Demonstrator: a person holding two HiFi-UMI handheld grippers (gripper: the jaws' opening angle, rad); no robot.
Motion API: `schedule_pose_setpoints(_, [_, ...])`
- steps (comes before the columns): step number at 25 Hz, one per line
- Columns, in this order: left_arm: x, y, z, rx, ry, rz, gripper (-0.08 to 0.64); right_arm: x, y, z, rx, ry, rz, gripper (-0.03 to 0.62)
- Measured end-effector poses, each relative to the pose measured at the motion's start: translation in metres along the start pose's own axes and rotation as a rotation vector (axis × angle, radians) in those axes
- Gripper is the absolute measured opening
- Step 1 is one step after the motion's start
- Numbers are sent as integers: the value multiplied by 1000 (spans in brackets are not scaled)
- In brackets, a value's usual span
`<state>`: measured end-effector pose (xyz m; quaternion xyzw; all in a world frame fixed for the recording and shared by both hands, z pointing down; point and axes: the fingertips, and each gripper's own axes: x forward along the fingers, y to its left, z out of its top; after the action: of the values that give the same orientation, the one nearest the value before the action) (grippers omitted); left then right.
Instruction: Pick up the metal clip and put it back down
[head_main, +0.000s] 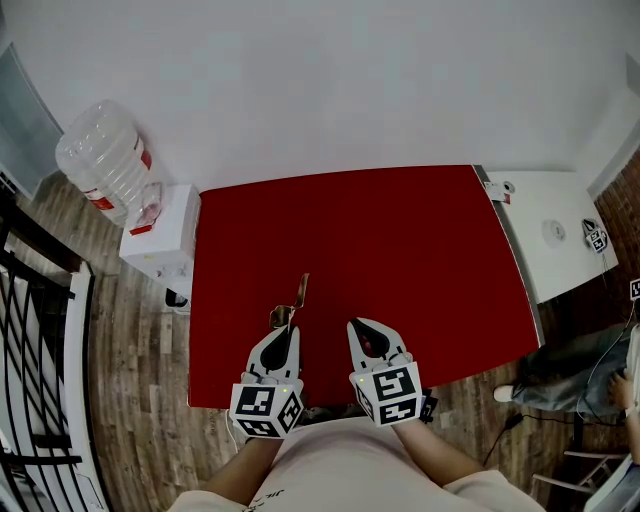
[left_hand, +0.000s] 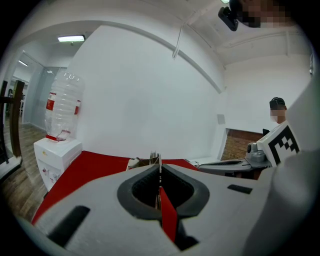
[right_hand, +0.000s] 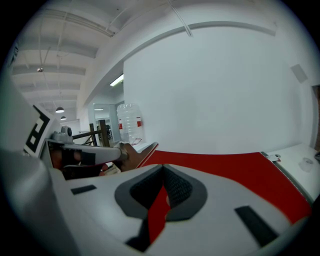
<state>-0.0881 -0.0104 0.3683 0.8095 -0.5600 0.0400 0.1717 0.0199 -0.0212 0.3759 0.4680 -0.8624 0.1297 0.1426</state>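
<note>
The metal clip, bronze-coloured with a long flat handle, sticks out forward from the tips of my left gripper, which is shut on it near the red table's front edge. In the left gripper view the jaws meet on a thin metal edge, and the clip shows just beyond them. The right gripper view shows the clip at the end of the left gripper. My right gripper hovers beside it on the right, shut and holding nothing, its jaws touching at the tip.
A white water dispenser with a clear bottle stands off the table's left edge. A white table adjoins on the right, with a person's legs below it. A black railing runs at the far left.
</note>
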Motion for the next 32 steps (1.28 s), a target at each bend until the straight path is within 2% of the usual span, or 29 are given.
schedule_pose_setpoints(9, [5,3,-3,-4,12,2,10,4,-3,-2,10,8,-5,6])
schedule_pose_setpoints(22, [47,29,-22,2,82,5,9,48,-27,-10,18,41,-19,6])
schedule_pose_setpoints(32, [90,62,-65,-4,152,12,9,101,-34,-43,23,77,1,6])
